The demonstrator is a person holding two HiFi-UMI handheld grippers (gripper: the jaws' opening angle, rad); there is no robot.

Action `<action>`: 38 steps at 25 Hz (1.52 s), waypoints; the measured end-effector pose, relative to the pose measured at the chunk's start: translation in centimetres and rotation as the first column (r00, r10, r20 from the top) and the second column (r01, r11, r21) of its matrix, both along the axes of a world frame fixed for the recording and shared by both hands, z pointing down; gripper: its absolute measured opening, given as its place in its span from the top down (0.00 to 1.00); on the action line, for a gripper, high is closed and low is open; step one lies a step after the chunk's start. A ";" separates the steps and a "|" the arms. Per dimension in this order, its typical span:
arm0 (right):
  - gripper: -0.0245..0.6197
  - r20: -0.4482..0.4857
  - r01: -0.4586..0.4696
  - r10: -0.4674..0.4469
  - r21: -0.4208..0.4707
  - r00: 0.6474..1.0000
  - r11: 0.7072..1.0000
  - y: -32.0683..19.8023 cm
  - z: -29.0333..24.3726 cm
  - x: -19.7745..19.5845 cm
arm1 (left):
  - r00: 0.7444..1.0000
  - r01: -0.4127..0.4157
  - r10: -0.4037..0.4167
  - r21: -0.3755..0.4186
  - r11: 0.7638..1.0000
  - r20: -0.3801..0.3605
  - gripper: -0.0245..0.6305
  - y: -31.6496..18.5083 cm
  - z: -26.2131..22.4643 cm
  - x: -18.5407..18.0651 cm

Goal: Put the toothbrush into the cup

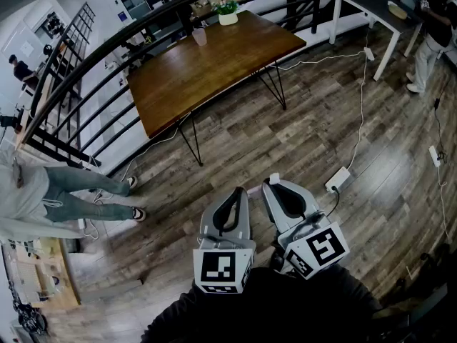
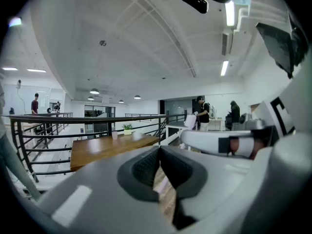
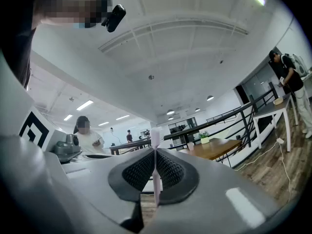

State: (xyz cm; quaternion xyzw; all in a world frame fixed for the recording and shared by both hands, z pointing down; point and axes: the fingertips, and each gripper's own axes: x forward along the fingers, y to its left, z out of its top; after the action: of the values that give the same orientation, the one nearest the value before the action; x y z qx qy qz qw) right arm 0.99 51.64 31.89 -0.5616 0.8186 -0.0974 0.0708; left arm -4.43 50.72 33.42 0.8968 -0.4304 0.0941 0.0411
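A brown wooden counter [image 1: 214,66] is standing on the plank floor [image 1: 300,131], with a potted plant [image 1: 228,11] sitting at its far edge — a black railing [image 1: 118,40] is curving behind it. A white power strip [image 1: 338,179] is lying nearby, and a person in jeans [image 1: 64,191] is standing at the left.

The cup [image 1: 199,36] stands at the far edge of the tabletop [image 1: 214,70], a potted plant [image 1: 228,11] to its right, a railing [image 1: 107,50] behind. Well before the tabletop, the left gripper [image 1: 240,190] and right gripper [image 1: 272,181] are side by side; a power strip [image 1: 338,179] lies right of them on the floor [image 1: 285,134].
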 end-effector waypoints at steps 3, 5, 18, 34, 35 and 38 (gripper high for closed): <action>0.95 -0.002 0.013 -0.013 0.002 1.000 1.000 -3.1 -0.4 -1.9 | 1.000 0.008 -0.008 0.014 1.000 -0.013 0.95 -3.6 -0.9 -1.8; 0.95 -0.009 0.017 -0.017 0.009 1.000 1.000 -5.4 -0.7 -3.1 | 1.000 0.005 -0.005 0.021 1.000 -0.023 0.95 -6.0 -1.4 -2.7; 0.95 -0.058 0.041 -0.038 0.053 0.998 0.998 -18.9 -3.6 -8.5 | 0.996 0.015 -0.009 0.065 0.998 -0.090 0.95 -19.5 -4.0 -7.9; 0.95 -0.110 -0.047 0.052 0.048 0.993 0.998 -24.5 -3.0 -7.4 | 0.991 -0.049 0.048 -0.006 0.999 -0.122 0.95 -25.8 -1.3 -7.5; 0.95 -0.105 -0.046 0.050 0.045 0.993 0.998 -25.0 -2.9 -7.2 | 0.992 -0.046 0.045 -0.010 0.999 -0.118 0.95 -26.2 -1.2 -7.2; 0.95 -0.094 -0.041 0.044 0.040 0.995 0.998 -26.7 -2.5 -6.1 | 0.994 -0.040 0.037 -0.024 0.999 -0.098 0.95 -27.8 -0.8 -6.2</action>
State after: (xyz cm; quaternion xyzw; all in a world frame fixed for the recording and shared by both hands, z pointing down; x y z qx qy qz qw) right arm -5.06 24.95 29.38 -0.5814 0.8106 -0.0533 0.0447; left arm -10.66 22.91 32.66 0.9078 -0.4093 0.0565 0.0720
